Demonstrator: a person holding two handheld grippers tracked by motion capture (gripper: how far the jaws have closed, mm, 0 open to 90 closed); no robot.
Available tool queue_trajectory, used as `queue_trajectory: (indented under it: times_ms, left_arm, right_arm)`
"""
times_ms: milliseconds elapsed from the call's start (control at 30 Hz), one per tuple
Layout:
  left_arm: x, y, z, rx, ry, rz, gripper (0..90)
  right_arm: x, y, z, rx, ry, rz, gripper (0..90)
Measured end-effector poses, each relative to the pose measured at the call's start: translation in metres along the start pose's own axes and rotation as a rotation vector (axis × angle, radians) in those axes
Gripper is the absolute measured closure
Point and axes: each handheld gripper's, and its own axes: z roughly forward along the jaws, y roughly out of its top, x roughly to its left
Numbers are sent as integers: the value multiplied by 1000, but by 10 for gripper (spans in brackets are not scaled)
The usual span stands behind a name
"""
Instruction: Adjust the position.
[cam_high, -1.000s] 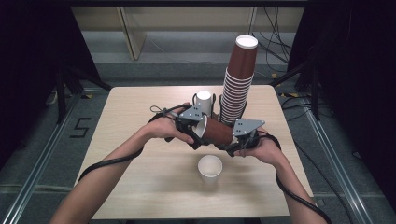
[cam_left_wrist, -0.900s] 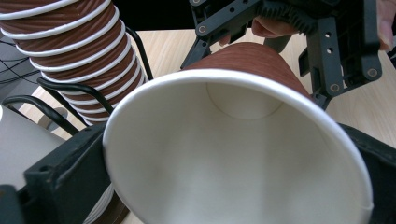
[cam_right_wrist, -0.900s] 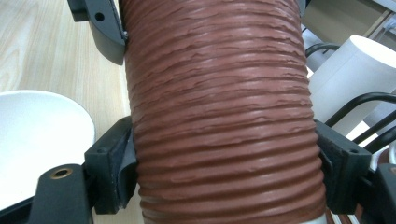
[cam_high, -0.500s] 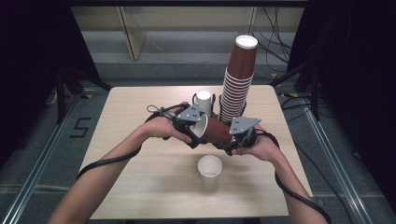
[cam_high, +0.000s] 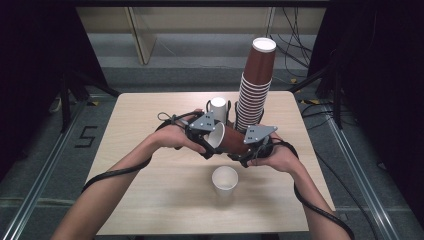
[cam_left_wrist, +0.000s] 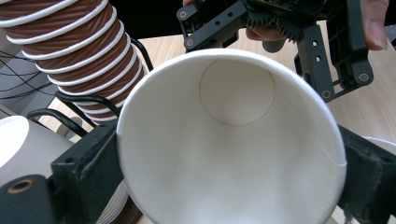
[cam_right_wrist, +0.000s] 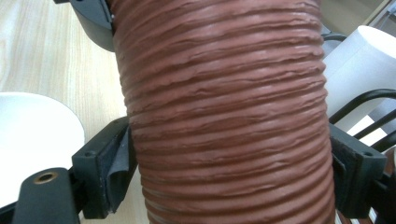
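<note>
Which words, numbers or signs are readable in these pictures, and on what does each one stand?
"5": dark figure on the grey floor, left of the table.
Cups, held cup: no print to read.
Tongs: no label to read.

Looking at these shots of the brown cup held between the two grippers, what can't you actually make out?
- High view: the brown cup's closed end, hidden by the right gripper.
- Right gripper view: both ends of the cup, cut off by the top and bottom edges.
- Left gripper view: the cup's outer wall, hidden behind its own white mouth.
- High view: the foot of the cup stack, hidden by the grippers.
</note>
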Motion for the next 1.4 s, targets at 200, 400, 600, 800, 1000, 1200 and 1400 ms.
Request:
queue_trajectory:
  times_ms: [200, 400, 600, 800, 1000, 1200, 1400]
  left_arm:
    - [0, 0, -1, 2, 2, 13, 89]
    - [0, 2, -3, 8, 10, 28, 91]
    - [-1, 5, -5, 39, 29, 63, 91]
    - [0, 10, -7, 62, 39, 76, 91]
    - [3, 14, -10, 112, 51, 98, 90]
    - [6, 17, -12, 188, 57, 123, 89]
    - [9, 18, -11, 275, 57, 142, 89]
  right_arm:
    - [0, -1, -1, 8, -4, -10, 155]
    - [0, -1, -1, 21, -17, -12, 132]
    - [0, -1, -1, 54, -17, 0, 94]
    - [0, -3, -2, 94, -31, 4, 75]
    - [-1, -6, -5, 104, -33, 8, 75]
    - [-3, -9, -10, 123, -32, 26, 74]
    - [-5, -11, -15, 128, -46, 48, 74]
